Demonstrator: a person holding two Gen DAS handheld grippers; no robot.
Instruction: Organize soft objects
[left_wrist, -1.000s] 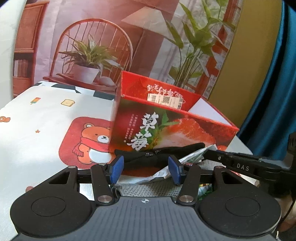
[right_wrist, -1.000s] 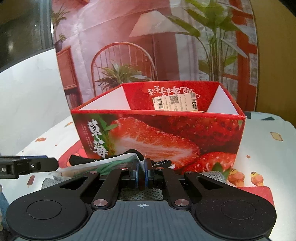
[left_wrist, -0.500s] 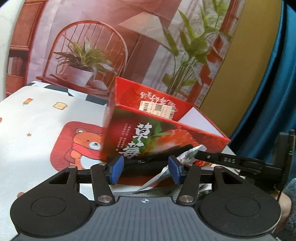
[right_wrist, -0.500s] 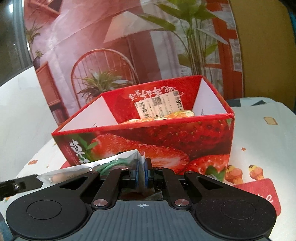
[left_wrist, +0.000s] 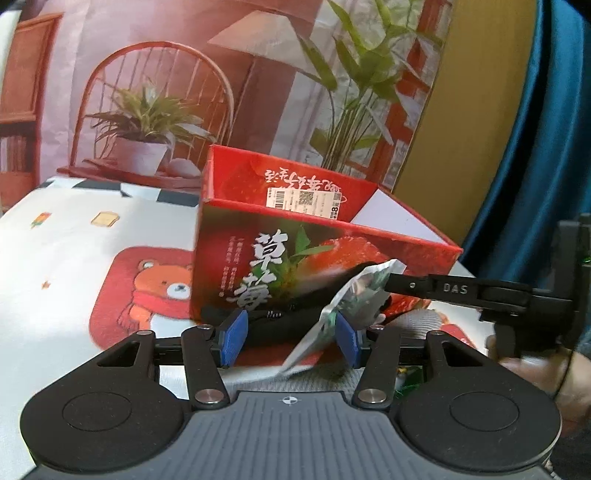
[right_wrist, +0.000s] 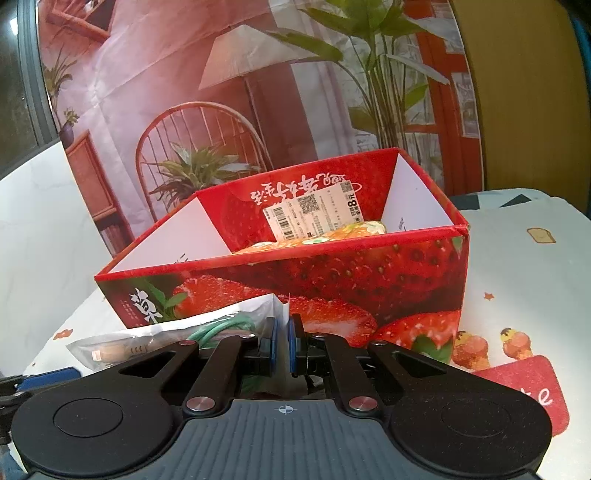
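The red strawberry box (right_wrist: 332, 273) stands open-topped on the desk (left_wrist: 55, 258), its near rim higher than both tools, and a yellow-orange soft thing (right_wrist: 332, 234) lies low inside against the labelled back wall. The right tool (right_wrist: 282, 334) is pinched tight on the corner of a clear plastic packet (right_wrist: 166, 332) with a green cord inside; the packet hangs off to the left, in front of the box's near wall and just below its rim. In the left wrist view the same packet (left_wrist: 351, 299) tilts steeply, its lower end dipping between the left tool's pads and the right tool's black arm (left_wrist: 454, 290) reaching in from the right. The left tool (left_wrist: 290, 332) stands about half open with nothing pressed between its blue pads; a black fabric piece (left_wrist: 280, 321) lies across the gap ahead of them, close against the foot of the box. A grey knitted thing (left_wrist: 417, 321) rests beside the box on the right. Left of the box the cartoon-printed cloth lies bare around the bear patch (left_wrist: 147, 291). Behind stands a printed backdrop (right_wrist: 221, 92) of a chair and plants.
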